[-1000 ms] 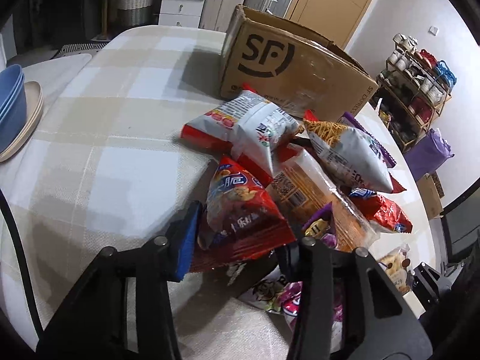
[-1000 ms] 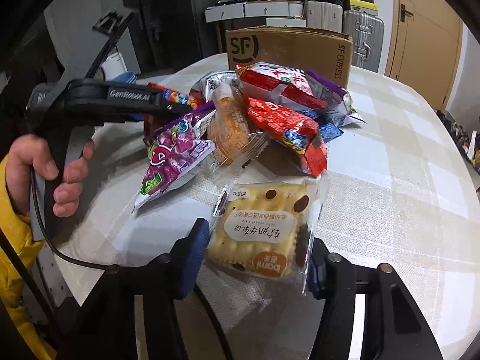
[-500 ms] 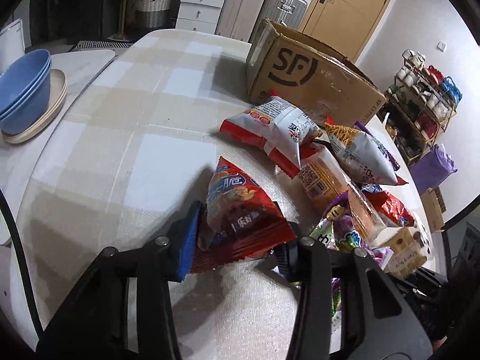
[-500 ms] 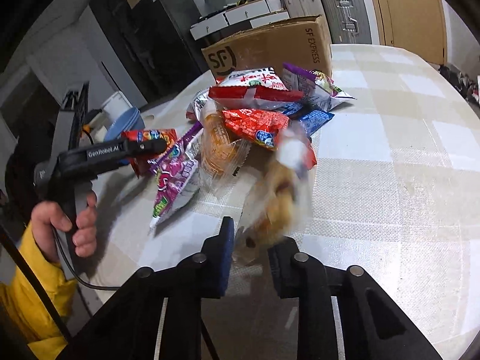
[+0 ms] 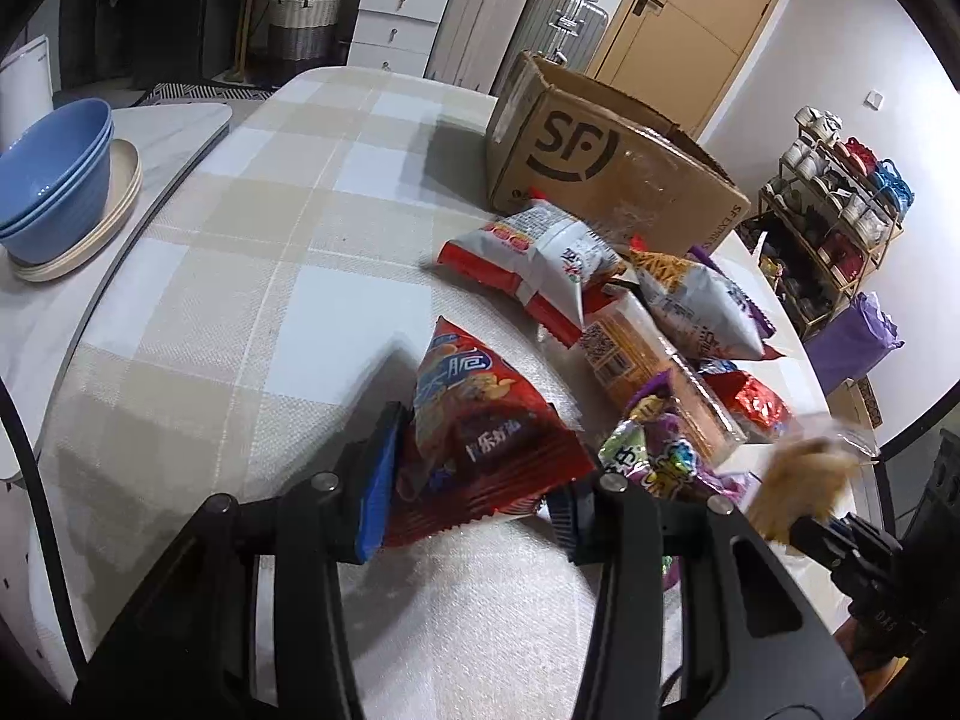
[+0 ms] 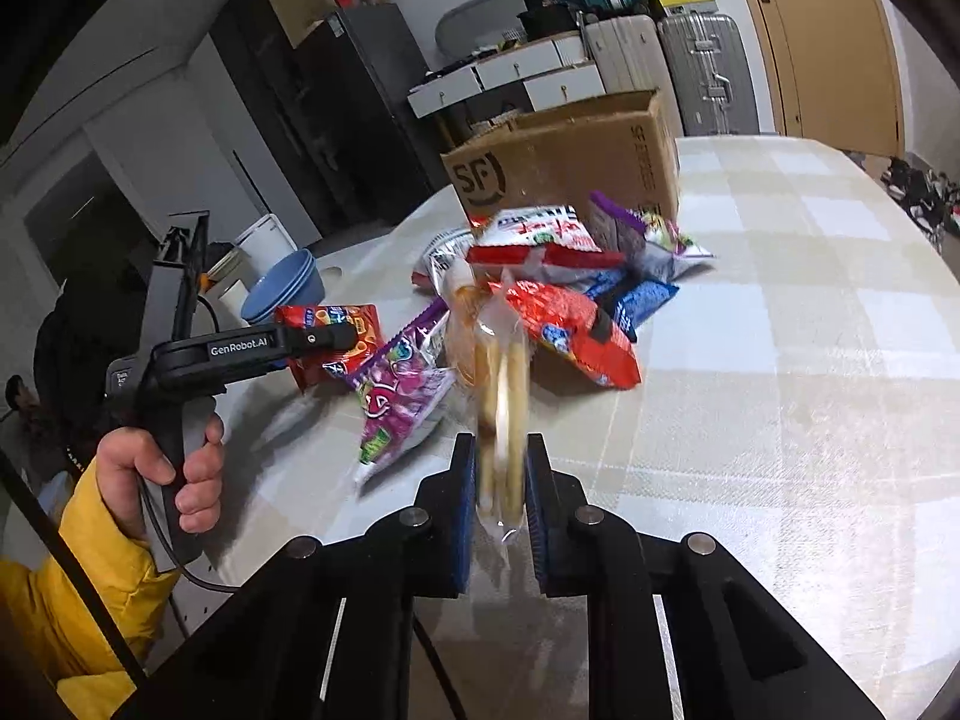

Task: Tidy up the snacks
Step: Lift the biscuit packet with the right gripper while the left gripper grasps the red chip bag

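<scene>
My left gripper (image 5: 474, 498) is shut on a red triangular chip bag (image 5: 474, 438), lifted just off the checked tablecloth (image 5: 240, 300). My right gripper (image 6: 501, 480) is shut on a clear-wrapped cracker pack (image 6: 501, 396), held edge-on and blurred; the same cracker pack (image 5: 798, 480) shows at the right of the left wrist view. The snack pile (image 6: 552, 294) lies in front of the SF cardboard box (image 6: 570, 150), with a purple candy bag (image 6: 402, 384) nearest me. The same box (image 5: 606, 162) stands behind the snack pile (image 5: 630, 312) in the left wrist view.
Stacked blue bowls (image 5: 54, 174) on cream plates sit on a side counter at far left. A hand in a yellow sleeve (image 6: 156, 468) holds the left gripper's handle. Suitcases, drawers and a door stand behind the table; a shoe rack (image 5: 834, 192) is at right.
The right gripper shut on the cracker pack, lifted it and turned it from flat to edge-on. The left gripper drew the red chip bag back from the pile.
</scene>
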Action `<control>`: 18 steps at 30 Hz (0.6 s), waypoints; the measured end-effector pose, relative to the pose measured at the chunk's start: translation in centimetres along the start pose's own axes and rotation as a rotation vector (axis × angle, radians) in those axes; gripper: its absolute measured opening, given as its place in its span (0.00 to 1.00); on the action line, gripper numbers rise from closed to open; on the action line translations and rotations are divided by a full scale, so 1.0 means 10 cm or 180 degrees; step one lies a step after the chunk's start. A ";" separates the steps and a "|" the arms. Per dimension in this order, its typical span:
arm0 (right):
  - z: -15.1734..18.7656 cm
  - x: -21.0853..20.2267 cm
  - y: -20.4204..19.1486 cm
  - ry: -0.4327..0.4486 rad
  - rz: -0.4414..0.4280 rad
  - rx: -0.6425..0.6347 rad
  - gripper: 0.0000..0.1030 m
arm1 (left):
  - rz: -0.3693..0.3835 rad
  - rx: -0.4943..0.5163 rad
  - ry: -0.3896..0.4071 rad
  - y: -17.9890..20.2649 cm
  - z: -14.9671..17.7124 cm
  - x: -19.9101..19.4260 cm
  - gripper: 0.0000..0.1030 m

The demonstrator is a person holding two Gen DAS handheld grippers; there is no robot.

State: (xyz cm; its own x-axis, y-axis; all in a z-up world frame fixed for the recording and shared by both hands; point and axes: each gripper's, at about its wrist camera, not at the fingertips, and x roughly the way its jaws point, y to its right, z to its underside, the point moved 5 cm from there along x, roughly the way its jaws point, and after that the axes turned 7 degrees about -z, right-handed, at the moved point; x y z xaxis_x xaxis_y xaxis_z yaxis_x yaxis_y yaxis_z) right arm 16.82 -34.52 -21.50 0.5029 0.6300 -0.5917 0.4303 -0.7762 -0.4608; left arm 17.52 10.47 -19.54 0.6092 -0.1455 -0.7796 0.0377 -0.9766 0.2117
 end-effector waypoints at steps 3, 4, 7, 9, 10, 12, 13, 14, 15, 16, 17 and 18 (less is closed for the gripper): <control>0.00 0.02 0.03 0.0004 -0.0025 0.0040 0.14 | -0.0009 -0.0007 0.0002 0.01 0.01 -0.02 0.38; 0.00 0.02 0.05 0.0002 -0.0027 0.0051 0.14 | -0.0011 -0.0003 0.0001 0.01 0.01 -0.03 0.38; 0.00 0.04 0.11 -0.0007 -0.0065 0.0118 0.14 | -0.0030 -0.0001 -0.0013 0.01 0.04 -0.03 0.38; -0.02 0.07 0.12 -0.0022 -0.0060 0.0114 0.14 | -0.0038 -0.0002 -0.0019 0.00 0.06 -0.04 0.38; -0.03 0.08 0.10 -0.0025 -0.0053 0.0101 0.14 | -0.0037 0.0002 -0.0026 0.01 0.07 -0.04 0.38; -0.06 0.13 0.07 -0.0081 -0.0060 0.0046 0.14 | -0.0040 0.0000 -0.0030 0.01 0.07 -0.04 0.38; -0.07 0.14 0.06 -0.0081 -0.0054 0.0039 0.14 | -0.0032 0.0006 -0.0036 0.02 0.08 -0.03 0.38; -0.09 0.16 0.05 -0.0094 -0.0073 0.0043 0.14 | -0.0027 0.0008 -0.0036 0.03 0.08 -0.04 0.38; -0.10 0.21 0.04 -0.0145 -0.0103 0.0059 0.14 | -0.0026 0.0013 -0.0037 0.03 0.09 -0.04 0.38; -0.12 0.25 0.04 -0.0170 -0.0108 0.0069 0.14 | -0.0021 0.0023 -0.0039 0.04 0.09 -0.04 0.38; -0.13 0.28 0.03 -0.0183 -0.0113 0.0067 0.14 | -0.0019 0.0029 -0.0040 0.05 0.09 -0.04 0.38; -0.14 0.33 0.03 -0.0227 -0.0112 0.0064 0.14 | -0.0020 0.0035 -0.0041 0.05 0.09 -0.03 0.38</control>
State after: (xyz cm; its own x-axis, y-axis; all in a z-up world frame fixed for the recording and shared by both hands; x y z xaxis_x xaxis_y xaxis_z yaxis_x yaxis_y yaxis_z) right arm 19.63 -32.62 -22.63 0.4328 0.6543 -0.6201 0.4312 -0.7544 -0.4950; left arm 16.63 9.86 -19.71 0.5986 -0.1414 -0.7884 0.0327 -0.9791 0.2005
